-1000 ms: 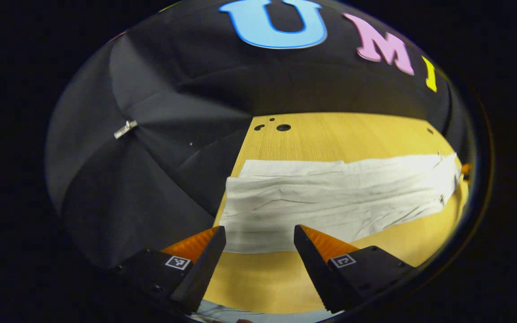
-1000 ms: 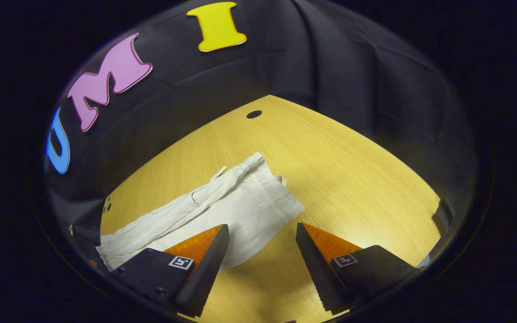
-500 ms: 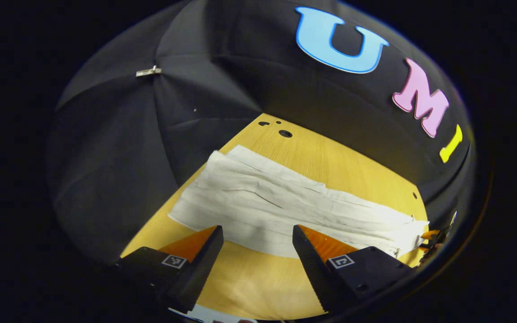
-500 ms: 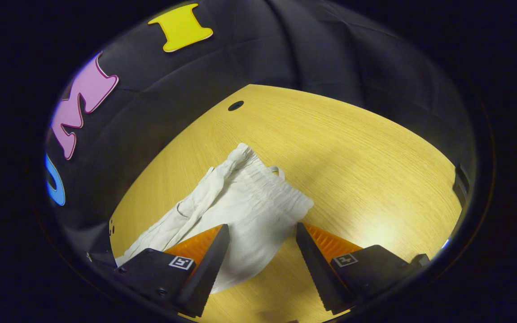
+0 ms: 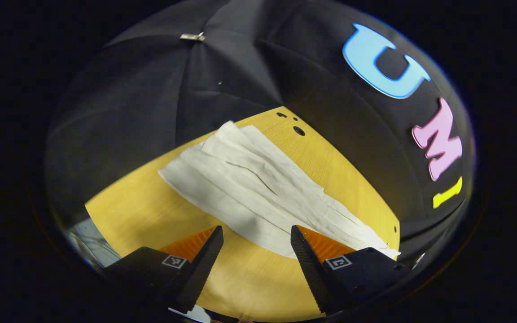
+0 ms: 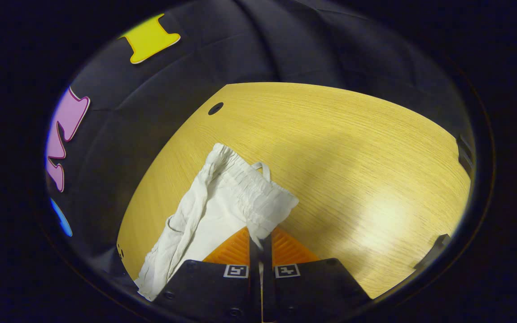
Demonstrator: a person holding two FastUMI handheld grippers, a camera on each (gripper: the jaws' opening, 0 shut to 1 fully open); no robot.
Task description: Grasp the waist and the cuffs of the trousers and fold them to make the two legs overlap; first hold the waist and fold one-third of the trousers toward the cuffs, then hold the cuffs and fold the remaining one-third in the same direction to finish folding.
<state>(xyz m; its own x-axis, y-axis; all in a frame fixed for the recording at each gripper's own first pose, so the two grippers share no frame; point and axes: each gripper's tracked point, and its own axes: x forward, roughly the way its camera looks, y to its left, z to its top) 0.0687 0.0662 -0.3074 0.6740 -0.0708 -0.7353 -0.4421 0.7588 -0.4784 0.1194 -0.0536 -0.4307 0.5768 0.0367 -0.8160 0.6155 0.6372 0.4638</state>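
Right gripper (image 6: 260,240) has just closed. Half a second ago its fingers stood wide over the waist (image 6: 258,193) of the trousers (image 6: 213,211); now they are pinched together on the near corner of the gathered waistband, cloth caught between them. I read that as the waist grasp made.

Left gripper (image 5: 255,244) is not there yet. Its fingers are still spread wide, nothing between them, hovering over the near long edge of the trousers (image 5: 258,188), and its view has swung round so the cuffs (image 5: 204,157) now lie ahead, toward the holes (image 5: 299,131) in the table (image 5: 151,215).

Trousers lie flat on the table, one long white strip, legs already overlapped.

Judgement: the waist-toward-cuffs fold is next. One corner held only; lifting now would probably skew the waistband.
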